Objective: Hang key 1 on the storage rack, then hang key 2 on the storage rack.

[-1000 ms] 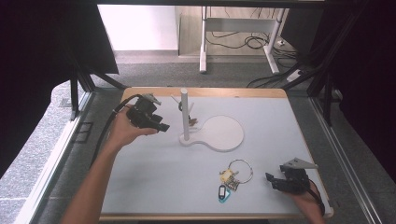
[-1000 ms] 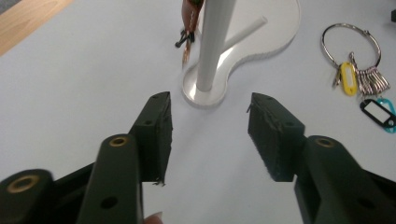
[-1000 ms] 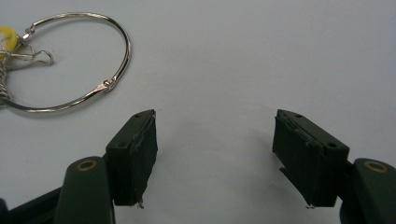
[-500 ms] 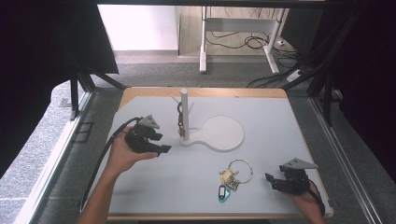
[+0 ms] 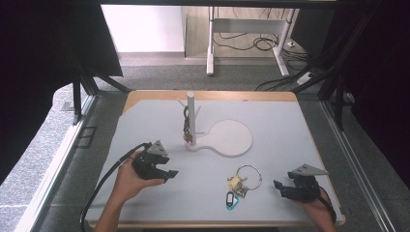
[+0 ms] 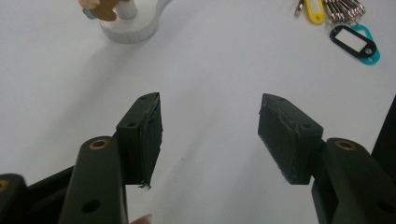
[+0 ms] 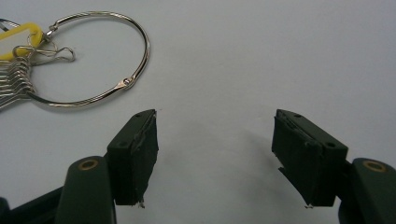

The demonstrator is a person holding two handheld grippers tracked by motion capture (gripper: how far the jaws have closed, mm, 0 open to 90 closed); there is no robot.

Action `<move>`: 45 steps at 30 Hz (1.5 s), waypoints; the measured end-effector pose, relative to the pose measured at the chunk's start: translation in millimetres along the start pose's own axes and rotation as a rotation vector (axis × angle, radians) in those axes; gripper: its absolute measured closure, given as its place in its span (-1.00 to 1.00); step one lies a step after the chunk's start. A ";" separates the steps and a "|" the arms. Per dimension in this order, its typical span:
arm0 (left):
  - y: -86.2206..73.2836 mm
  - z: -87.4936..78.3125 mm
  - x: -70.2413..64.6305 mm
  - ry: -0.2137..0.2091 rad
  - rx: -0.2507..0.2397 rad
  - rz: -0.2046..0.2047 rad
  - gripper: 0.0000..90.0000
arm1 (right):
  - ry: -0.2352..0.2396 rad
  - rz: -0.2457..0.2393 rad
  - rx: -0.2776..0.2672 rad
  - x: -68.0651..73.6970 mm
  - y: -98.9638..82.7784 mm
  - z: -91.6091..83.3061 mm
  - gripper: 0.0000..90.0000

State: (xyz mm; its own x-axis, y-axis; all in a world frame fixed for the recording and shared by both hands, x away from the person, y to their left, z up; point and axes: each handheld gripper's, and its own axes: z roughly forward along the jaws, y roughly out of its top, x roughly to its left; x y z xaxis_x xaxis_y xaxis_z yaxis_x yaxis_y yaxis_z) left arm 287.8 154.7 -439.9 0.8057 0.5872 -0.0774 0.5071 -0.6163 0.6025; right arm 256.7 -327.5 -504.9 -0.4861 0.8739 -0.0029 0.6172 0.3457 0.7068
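While my left tool (image 5: 167, 173) hangs with jaws just spread and empty, my right tool (image 5: 280, 187), equally apart, should next take the key ring (image 5: 248, 176) at its ten o'clock.

We see a pale grey tabletop with wooden edge (image 5: 290, 121); on it a white peg stand with round flat base (image 5: 227, 137) and a metal key ring with coloured tags (image 5: 241, 181).

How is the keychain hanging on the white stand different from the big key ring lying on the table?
The keychain hangs upright on the white stand; the key ring lies flat on the table. The keychain is brownish with a small charm; the key ring is a wide silver hoop carrying yellow and teal tags. Neither is touched by a gripper.
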 end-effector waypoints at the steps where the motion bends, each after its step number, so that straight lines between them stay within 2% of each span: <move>1: -2.9 1.1 -0.9 -0.005 -0.006 -0.007 -0.10 | -0.001 0.001 0.000 -0.2 0.1 -0.2 -0.30; 7: -15.1 6.8 -3.2 -0.012 0.002 -0.024 -0.09 | -0.003 0.008 -0.007 -1.4 0.3 -1.7 -0.30; 10: -19.2 4.4 -2.5 -0.010 -0.015 -0.043 -0.09 | -0.005 0.001 -0.006 -0.7 1.1 -2.8 -0.30; 20: -28.8 -0.2 -5.6 -0.002 -0.012 -0.052 -0.11 | -0.005 -0.002 -0.030 0.1 5.9 -10.8 -0.29; 26: -32.7 0.6 -6.6 -0.012 -0.001 -0.058 -0.12 | -0.001 -0.012 -0.014 -1.0 12.4 -10.5 -0.17; 31: -35.0 -3.6 -7.7 -0.018 -0.009 -0.060 -0.12 | 0.006 -0.017 0.009 -0.2 28.6 -11.2 -0.04; 33: -35.2 -3.1 -9.1 -0.027 -0.008 -0.055 -0.13 | 0.010 -0.032 0.033 2.6 36.9 -11.6 -0.01; 35: -35.5 -2.9 -9.5 -0.028 -0.003 -0.049 -0.14 | 0.019 -0.082 0.084 9.4 48.5 -11.7 0.05; 36: -35.6 -3.0 -9.4 -0.026 -0.005 -0.051 -0.14 | 0.019 -0.082 0.084 9.4 48.5 -11.7 0.05; 39: -35.8 -3.6 -9.0 -0.029 -0.004 -0.049 -0.14 | 0.041 -0.116 0.130 14.4 59.3 -8.5 0.12; 45: -36.2 -3.7 -9.3 -0.036 -0.001 -0.045 -0.15 | 0.096 -0.159 0.254 21.5 81.5 8.5 0.25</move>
State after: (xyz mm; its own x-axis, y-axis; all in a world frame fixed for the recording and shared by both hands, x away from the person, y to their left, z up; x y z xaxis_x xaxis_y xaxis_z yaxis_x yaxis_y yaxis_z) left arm 260.8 173.6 -458.0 0.7924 0.5953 -0.1332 0.5430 -0.5888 0.5987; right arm 301.8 -277.7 -453.4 -0.6376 0.7700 -0.0243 0.6578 0.5605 0.5031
